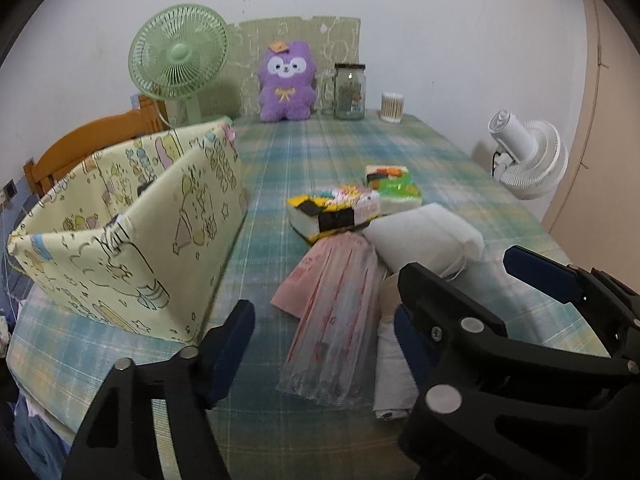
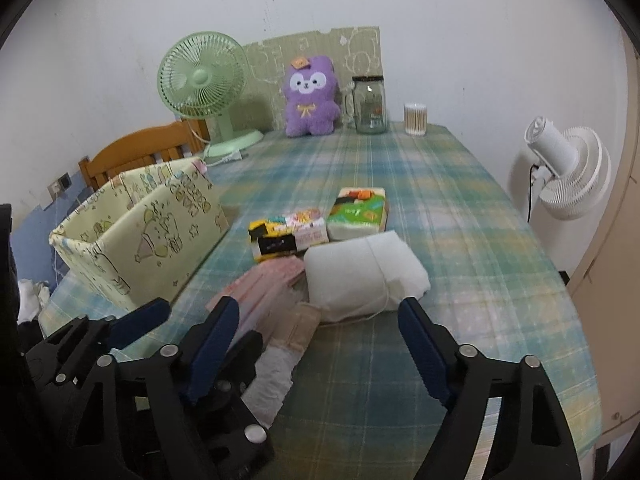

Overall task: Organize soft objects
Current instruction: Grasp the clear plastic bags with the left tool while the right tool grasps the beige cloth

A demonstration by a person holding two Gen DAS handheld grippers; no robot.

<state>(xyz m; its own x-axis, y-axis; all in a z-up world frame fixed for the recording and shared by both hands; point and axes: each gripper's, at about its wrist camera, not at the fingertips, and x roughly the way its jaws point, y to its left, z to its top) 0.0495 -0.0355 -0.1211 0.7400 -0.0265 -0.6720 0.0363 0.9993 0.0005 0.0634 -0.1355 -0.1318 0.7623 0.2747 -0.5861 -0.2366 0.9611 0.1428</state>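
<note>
A yellow cartoon-print fabric box (image 1: 132,248) stands open at the left of the table. Beside it lie a yellow-and-black tissue pack (image 1: 332,212), a green tissue pack (image 1: 394,188), a white bundle tied with string (image 1: 424,240) and a clear packet of pink masks (image 1: 336,320). My left gripper (image 1: 320,340) is open and straddles the mask packet without its pads touching it. My right gripper (image 2: 316,344) is open just in front of the white bundle (image 2: 360,276), above a beige packet (image 2: 298,326). A purple plush (image 2: 310,100) sits at the far edge.
At the back of the plaid-covered table (image 1: 320,152) stand a green fan (image 1: 180,56), a glass jar (image 1: 349,92) and a tub of cotton swabs (image 1: 392,107). A white fan (image 1: 528,160) is off the right edge. A wooden chair (image 1: 80,148) stands behind the box.
</note>
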